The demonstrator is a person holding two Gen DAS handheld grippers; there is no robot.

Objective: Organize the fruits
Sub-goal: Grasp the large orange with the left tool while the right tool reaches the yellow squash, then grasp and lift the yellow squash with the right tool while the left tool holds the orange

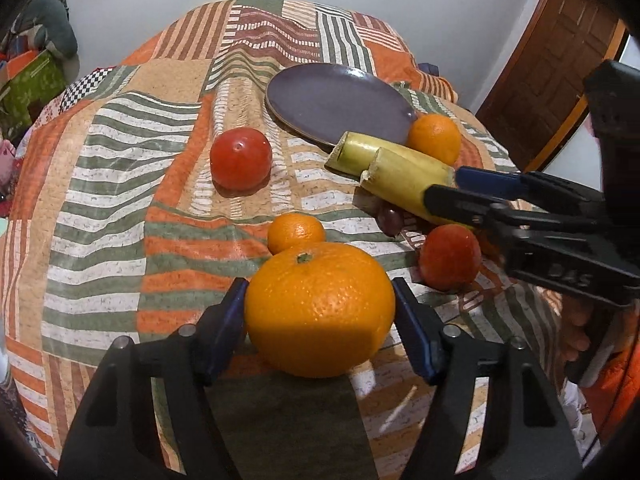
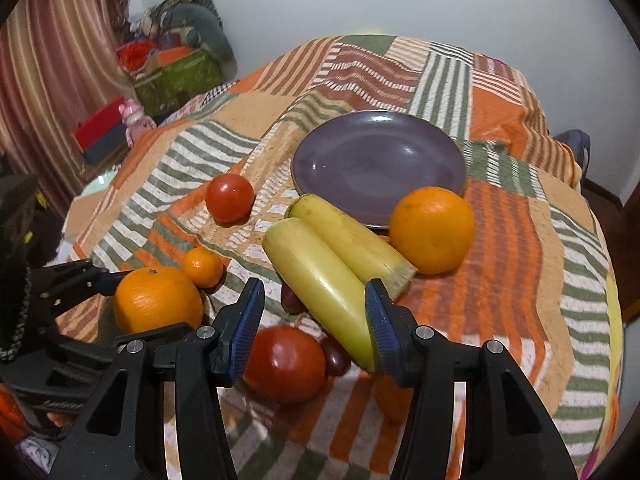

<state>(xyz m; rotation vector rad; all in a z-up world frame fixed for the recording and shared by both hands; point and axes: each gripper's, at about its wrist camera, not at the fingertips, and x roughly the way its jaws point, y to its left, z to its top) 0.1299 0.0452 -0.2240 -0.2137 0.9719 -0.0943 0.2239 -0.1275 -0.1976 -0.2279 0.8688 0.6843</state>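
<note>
My left gripper (image 1: 320, 312) is open, its blue pads on either side of a large orange (image 1: 320, 308), close to it or just touching. A small mandarin (image 1: 295, 232) sits right behind it. My right gripper (image 2: 314, 314) is open around the near end of a pair of bananas (image 2: 320, 276), the right pad against the peel. It also shows in the left wrist view (image 1: 442, 190). A purple plate (image 2: 380, 164) lies empty behind the bananas. A second orange (image 2: 432, 230) sits by the plate. Two tomatoes (image 2: 230, 198) (image 2: 285, 364) and dark grapes (image 2: 336, 358) lie on the cloth.
The table is covered by a rumpled patchwork cloth (image 2: 540, 280) in orange, green and white stripes. Clutter, a green box (image 2: 180, 76) and a curtain stand off the table's left side. A wooden door (image 1: 552, 80) is at the right.
</note>
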